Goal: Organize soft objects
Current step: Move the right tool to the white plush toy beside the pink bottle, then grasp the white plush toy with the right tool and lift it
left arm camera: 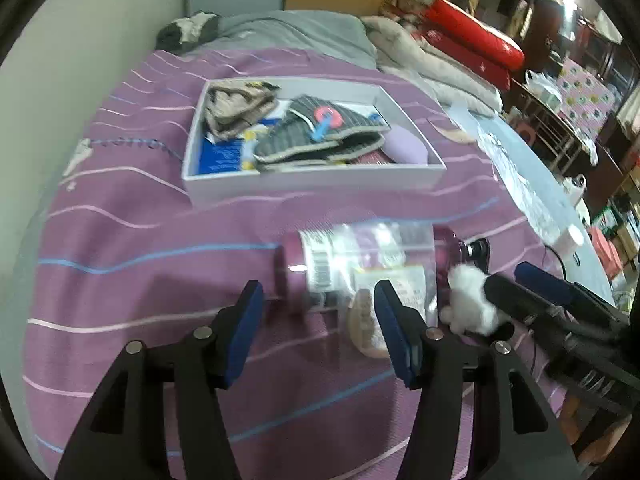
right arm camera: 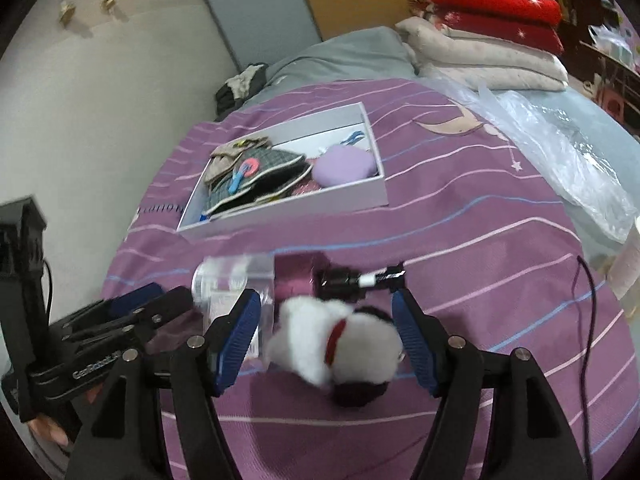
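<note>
A purple striped bedspread point(left arm camera: 120, 248) covered the bed, with a white box point(left arm camera: 312, 178) of cloth things lying ahead of both pairs of fingers. On the left, the left gripper point(left arm camera: 318, 320) had its fingers set wide and empty; a clear plastic bag point(left arm camera: 360, 264) lay just beyond and partly between them, its contents blurred. On the right, the right gripper point(right arm camera: 326, 338) stood wide too, its fingers flanking a white fluffy toy point(right arm camera: 336, 344) with a red collar, no pad clearly pressing on it. A small black gadget point(right arm camera: 360, 280) lay just past the toy. Likely risks: closing here could catch only the fur and let the toy slip, or the left fingers could snag the slippery bag and drag it into the toy, the two grippers being close together.
</note>
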Action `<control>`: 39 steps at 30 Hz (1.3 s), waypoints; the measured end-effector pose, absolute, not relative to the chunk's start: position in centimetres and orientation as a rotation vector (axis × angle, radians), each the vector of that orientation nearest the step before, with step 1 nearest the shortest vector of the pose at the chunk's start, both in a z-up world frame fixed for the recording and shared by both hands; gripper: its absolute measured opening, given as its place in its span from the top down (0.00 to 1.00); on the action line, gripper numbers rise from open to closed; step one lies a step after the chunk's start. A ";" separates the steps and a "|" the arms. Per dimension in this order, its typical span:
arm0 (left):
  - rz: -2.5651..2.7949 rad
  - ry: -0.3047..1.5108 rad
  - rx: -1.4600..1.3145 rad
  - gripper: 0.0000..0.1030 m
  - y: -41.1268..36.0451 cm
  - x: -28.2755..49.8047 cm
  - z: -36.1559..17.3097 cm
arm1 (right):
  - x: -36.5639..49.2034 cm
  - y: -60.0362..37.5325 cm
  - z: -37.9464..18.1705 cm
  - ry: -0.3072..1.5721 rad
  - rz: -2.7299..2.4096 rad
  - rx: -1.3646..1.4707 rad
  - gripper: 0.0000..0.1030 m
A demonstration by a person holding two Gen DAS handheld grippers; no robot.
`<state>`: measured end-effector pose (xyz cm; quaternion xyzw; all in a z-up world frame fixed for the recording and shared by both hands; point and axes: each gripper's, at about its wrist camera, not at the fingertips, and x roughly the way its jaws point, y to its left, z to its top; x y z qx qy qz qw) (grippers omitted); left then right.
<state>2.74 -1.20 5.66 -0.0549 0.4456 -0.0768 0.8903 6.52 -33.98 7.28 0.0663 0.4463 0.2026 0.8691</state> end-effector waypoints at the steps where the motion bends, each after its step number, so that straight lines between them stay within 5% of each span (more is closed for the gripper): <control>1: -0.182 0.937 -0.124 0.42 -1.5 2.8 5.3 | 6.3 -33.6 6.9 0.940 0.409 0.103 0.33; 17: -0.239 1.005 -0.159 0.37 -3.3 3.0 1.9 | 7.2 -36.4 1.9 1.082 0.434 0.351 0.19; 23: -0.241 0.949 -0.152 0.72 -3.6 2.1 2.5 | 6.3 -36.0 1.9 1.044 0.431 0.333 0.19; 25: -0.234 0.918 -0.145 0.91 -3.7 1.7 2.9 | 6.2 -36.2 1.9 1.032 0.427 0.340 0.20; 39: -0.196 0.812 -0.172 0.93 -2.9 0.2 4.4 | 4.6 -35.7 3.5 0.940 0.426 0.270 0.36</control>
